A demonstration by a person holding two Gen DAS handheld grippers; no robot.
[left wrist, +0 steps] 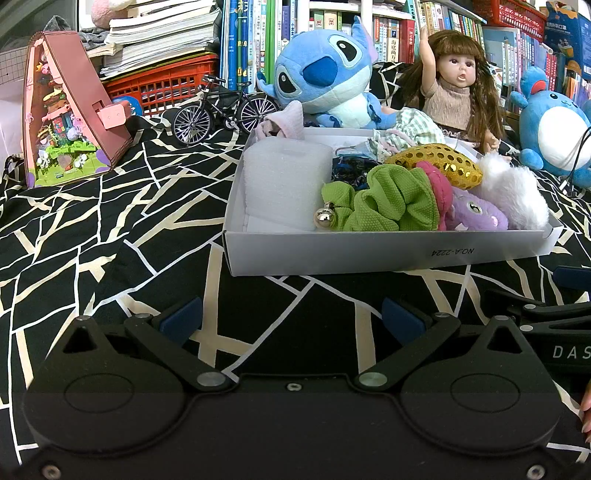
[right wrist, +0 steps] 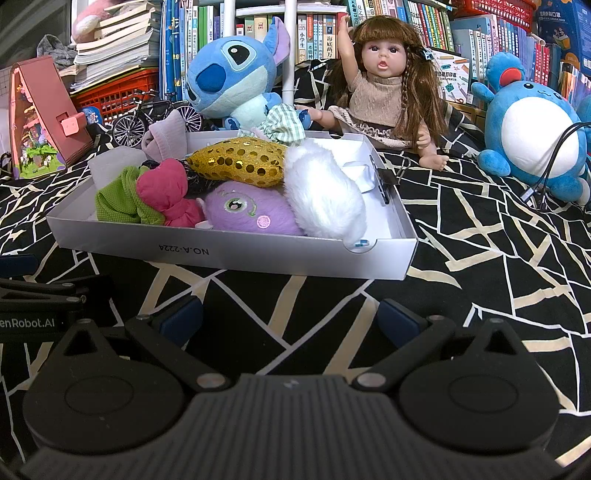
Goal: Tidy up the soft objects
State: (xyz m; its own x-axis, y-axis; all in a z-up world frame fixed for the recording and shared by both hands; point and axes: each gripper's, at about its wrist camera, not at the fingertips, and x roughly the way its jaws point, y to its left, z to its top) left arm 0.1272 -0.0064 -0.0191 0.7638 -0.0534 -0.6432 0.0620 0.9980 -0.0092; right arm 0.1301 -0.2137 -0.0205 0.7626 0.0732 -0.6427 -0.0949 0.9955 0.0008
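Left gripper (left wrist: 291,319): fingers spread wide, nothing between them, positioned low over the black cloth with pale crack lines (left wrist: 110,236). Right gripper (right wrist: 290,319): fingers likewise spread and empty, over the same cloth. The two grippers sit side by side; each shows at the edge of the other's view.

Just beyond both grippers rests a shallow white box (left wrist: 388,254), its near wall printed with an upside-down label. The soft objects lie inside it. Contents, from the near wall back:
- green scrunchie (left wrist: 384,201) with a metal bell (left wrist: 324,218) attached, at the near wall;
- pink fabric piece (right wrist: 168,192), touching the scrunchie;
- purple plush (right wrist: 240,210), between the pink piece and the white fluffy item (right wrist: 325,199);
- gold sequin pouch (right wrist: 240,162), lying on top of the pile;
- white foam block (left wrist: 284,184), filling the box's left end in the left wrist view;
- green checked cloth (right wrist: 284,125) and a pale sock (right wrist: 164,138), draped over the far wall.

A black binder clip (right wrist: 388,179) grips the box's right wall.

Behind the box: a blue plush (left wrist: 325,74), a doll with long brown hair (right wrist: 384,85), and a round blue-and-white plush (right wrist: 532,125) off to the right. Left of these stand a model bicycle (left wrist: 225,107) and a pink triangular miniature house (left wrist: 66,110). Bookshelves (right wrist: 424,22) fill the background.
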